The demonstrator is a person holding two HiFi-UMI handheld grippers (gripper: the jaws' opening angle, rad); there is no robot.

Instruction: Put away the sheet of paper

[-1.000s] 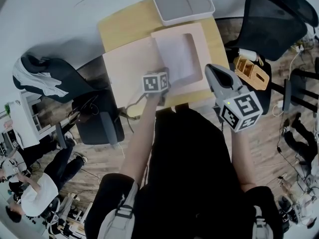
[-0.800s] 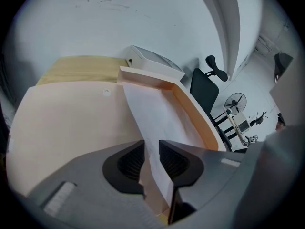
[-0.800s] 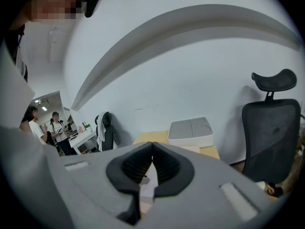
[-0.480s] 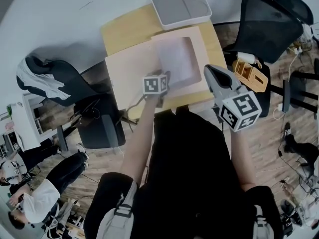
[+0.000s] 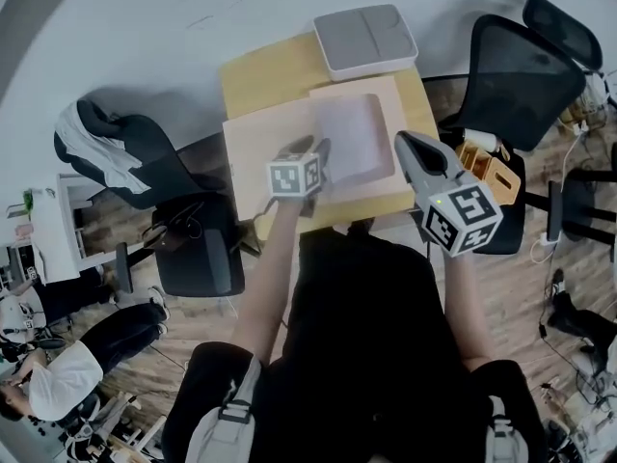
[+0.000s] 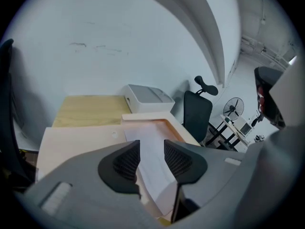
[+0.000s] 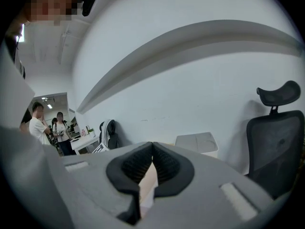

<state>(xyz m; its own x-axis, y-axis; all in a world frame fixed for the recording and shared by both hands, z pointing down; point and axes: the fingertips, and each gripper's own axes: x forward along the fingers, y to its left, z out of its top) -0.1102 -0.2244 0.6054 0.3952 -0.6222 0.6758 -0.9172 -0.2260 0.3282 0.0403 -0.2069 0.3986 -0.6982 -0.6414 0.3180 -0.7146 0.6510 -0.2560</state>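
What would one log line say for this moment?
left gripper: jaws just opened, empty | sheet of paper: lying in open pink folder | right gripper: jaws shut, empty

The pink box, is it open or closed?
Open. The pink box has its lid folded out flat beside it, and the sheet of paper lies uncovered inside.

The table [image 5: 255,73] is of light yellow wood. On it lies a pale pink folder [image 5: 258,148], and in the folder a white sheet of paper [image 5: 349,135]. At the table's far edge stands a light grey box [image 5: 364,39]. The left gripper [image 5: 310,148] and the right gripper [image 5: 403,139] are grey, with black ribbed pads [image 6: 127,162] and black-and-white square markers. The chair [image 5: 525,66] to the right of the table is black.
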